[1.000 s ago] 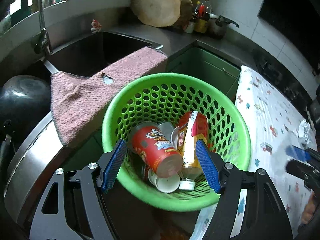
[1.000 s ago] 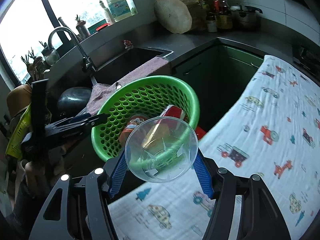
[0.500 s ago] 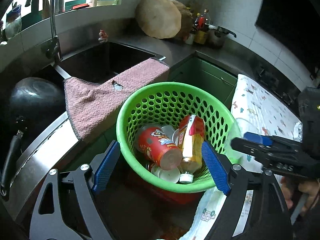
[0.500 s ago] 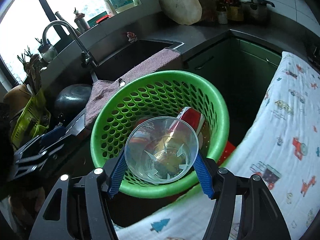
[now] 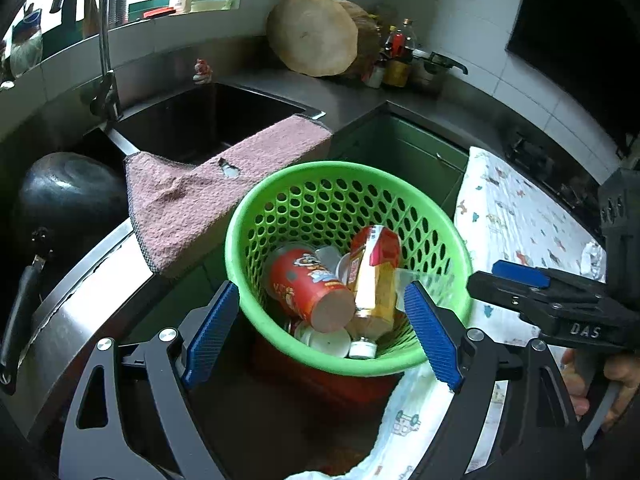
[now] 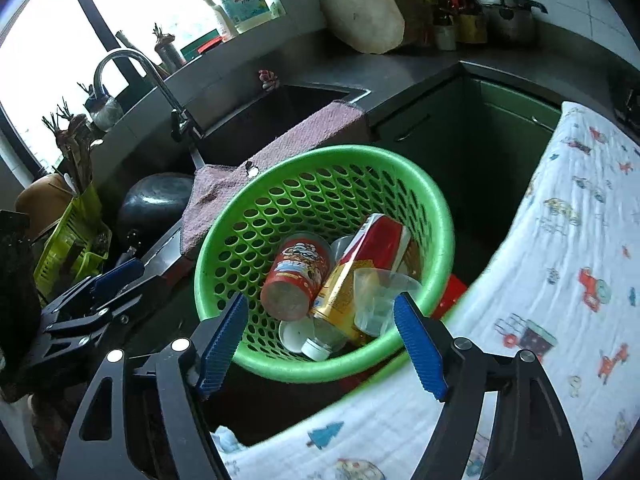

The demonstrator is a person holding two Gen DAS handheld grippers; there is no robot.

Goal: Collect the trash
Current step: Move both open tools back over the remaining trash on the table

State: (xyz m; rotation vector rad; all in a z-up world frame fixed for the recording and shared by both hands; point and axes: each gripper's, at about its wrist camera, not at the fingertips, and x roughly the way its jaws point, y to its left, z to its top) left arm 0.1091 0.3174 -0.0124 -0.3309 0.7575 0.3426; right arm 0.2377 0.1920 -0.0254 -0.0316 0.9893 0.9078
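Now both hand-held grippers hover over a green basket (image 6: 436, 216) w/ trash. Right hand-held gripper (image 6: 320, 344) has just been opening; jaws spread, nothing between them. Clear plastic cup (image 6: 376, 300) lies in basket at 4 o'clock, against a red-yellow bottle (image 6: 360, 268) & red can (image 6: 296, 276). Left hand-held gripper (image 5: 320, 336) has also been opening, spread, empty. Pink towel (image 5: 208, 200) at basket's 10 o'clock.

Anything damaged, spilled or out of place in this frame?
One thing: the pink towel draped over the sink's edge has a small hole torn through it. The trash sits inside the green basket, nothing spilled.
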